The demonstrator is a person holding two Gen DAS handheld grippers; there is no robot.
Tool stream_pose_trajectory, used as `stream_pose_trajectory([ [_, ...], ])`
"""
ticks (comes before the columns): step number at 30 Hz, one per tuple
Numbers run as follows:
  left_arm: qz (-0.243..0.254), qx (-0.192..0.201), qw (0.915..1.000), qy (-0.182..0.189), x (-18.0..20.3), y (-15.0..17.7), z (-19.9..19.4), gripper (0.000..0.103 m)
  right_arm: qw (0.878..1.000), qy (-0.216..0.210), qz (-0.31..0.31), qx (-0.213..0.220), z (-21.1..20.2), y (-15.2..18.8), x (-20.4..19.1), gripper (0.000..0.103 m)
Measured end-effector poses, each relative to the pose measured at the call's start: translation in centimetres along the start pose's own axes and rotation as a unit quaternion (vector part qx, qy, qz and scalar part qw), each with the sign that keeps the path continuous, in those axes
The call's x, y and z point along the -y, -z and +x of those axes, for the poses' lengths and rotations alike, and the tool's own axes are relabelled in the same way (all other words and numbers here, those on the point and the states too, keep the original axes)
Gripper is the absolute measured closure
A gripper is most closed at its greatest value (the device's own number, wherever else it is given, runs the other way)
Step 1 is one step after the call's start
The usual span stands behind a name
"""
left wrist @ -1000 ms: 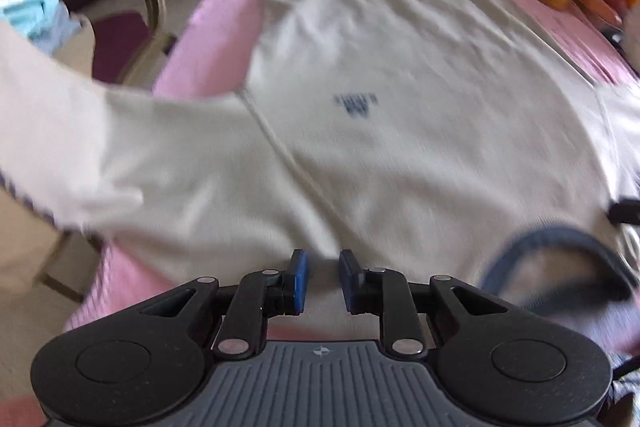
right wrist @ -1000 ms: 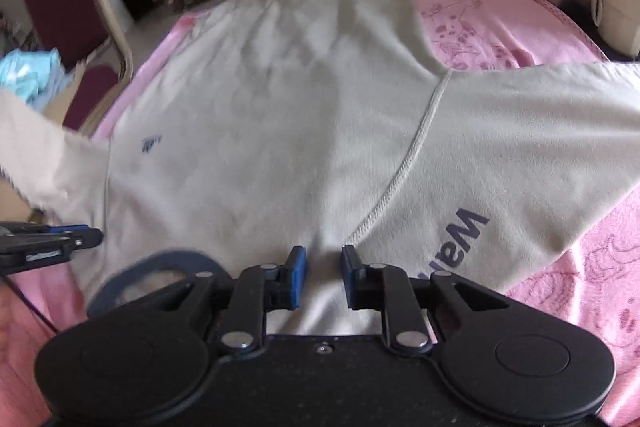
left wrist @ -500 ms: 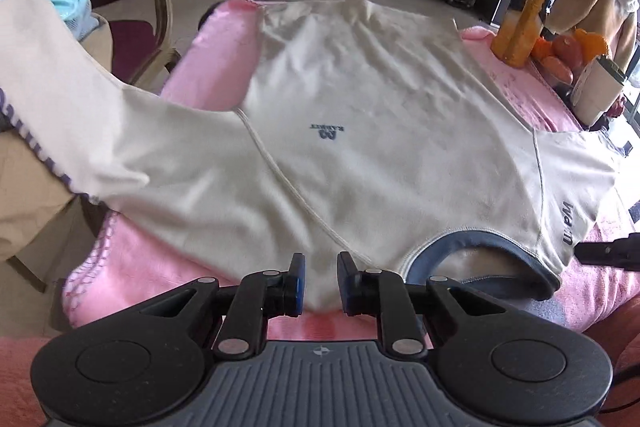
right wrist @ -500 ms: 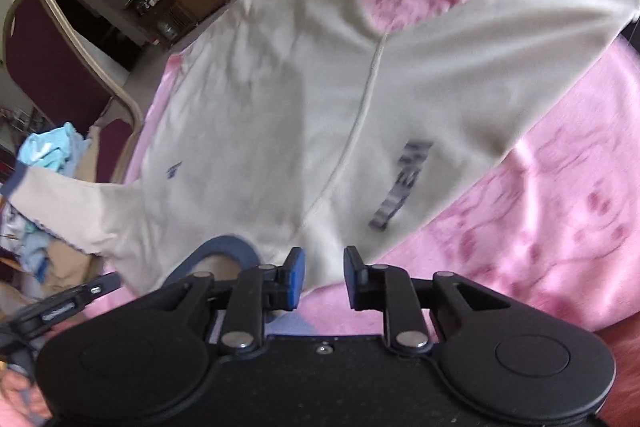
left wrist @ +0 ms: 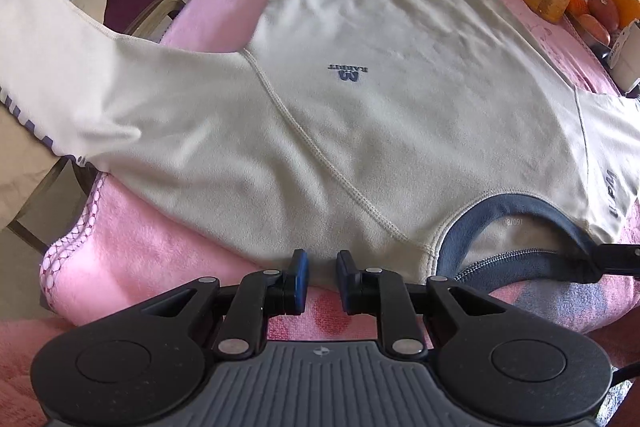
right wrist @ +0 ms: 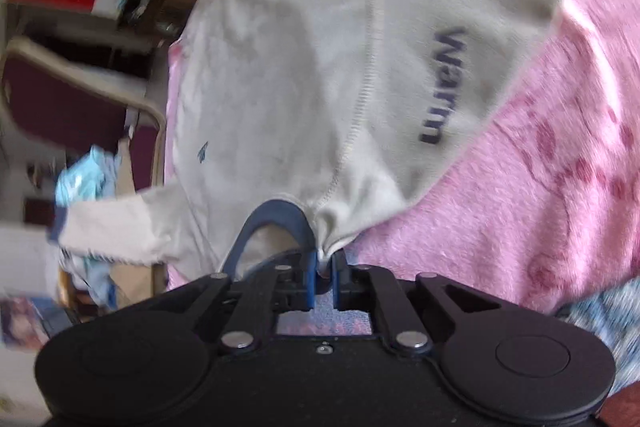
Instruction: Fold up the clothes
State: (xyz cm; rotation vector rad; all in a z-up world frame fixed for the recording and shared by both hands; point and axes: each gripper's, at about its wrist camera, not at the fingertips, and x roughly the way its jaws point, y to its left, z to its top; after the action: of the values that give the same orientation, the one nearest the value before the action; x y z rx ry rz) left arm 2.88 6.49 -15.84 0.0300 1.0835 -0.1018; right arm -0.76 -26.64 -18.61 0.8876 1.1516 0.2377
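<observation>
Jaws: our right gripper (right wrist: 323, 267) pinches the sweatshirt (left wrist: 380, 87) beside its blue collar (left wrist: 516, 205), our left gripper (left wrist: 322, 267) parted and empty at the shoulder edge, body running straight ahead across the pink-covered bench (left wrist: 160, 267), so left is nearer the hanging sleeve (left wrist: 60, 75).

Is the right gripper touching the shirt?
Touching. The right wrist view shows the right gripper pinching a bunch of shirt fabric beside the collar.
</observation>
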Motion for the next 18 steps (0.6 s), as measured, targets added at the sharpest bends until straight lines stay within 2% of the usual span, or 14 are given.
stream_pose_trajectory([
  [3,0.003,-0.003,1.0000,0.000,-0.3,0.0,-0.1,0.083,0.998,-0.002,-0.066,0.024,-2.1,0.5,-1.9,0.097],
  [4,0.011,-0.003,0.9999,-0.003,-0.2,0.0,-0.1,0.083,0.997,0.015,-0.072,0.030,-2.6,0.5,-2.0,0.098],
  [6,0.035,-0.001,0.9993,-0.014,0.4,0.1,-0.2,0.082,0.996,0.053,-0.066,0.022,-2.2,0.3,-1.0,0.097],
  [9,0.087,0.009,0.9952,-0.044,1.7,0.5,-0.5,0.081,0.995,0.077,-0.060,0.001,-1.0,0.4,-0.7,0.096],
  [12,0.102,0.018,0.9931,-0.054,1.7,0.9,-1.4,0.083,0.996,0.078,-0.051,-0.008,-1.4,0.2,-0.4,0.074],
  [13,0.094,0.025,0.9942,-0.046,1.3,0.9,-1.9,0.083,0.997,0.066,-0.045,0.005,-2.1,0.0,-0.1,0.069],
  [16,0.054,0.059,0.9968,-0.003,0.1,0.4,-3.5,0.083,0.997,0.037,-0.031,0.060,-3.9,-0.3,0.4,0.071],
  [17,0.042,0.069,0.9967,0.005,-0.1,0.1,-3.7,0.083,0.995,0.041,-0.035,0.087,-4.2,-0.5,0.2,0.078],
  [18,0.035,0.073,0.9967,0.006,0.0,-0.3,-3.5,0.083,0.991,0.055,-0.050,0.108,-4.2,-0.5,-0.2,0.082],
])
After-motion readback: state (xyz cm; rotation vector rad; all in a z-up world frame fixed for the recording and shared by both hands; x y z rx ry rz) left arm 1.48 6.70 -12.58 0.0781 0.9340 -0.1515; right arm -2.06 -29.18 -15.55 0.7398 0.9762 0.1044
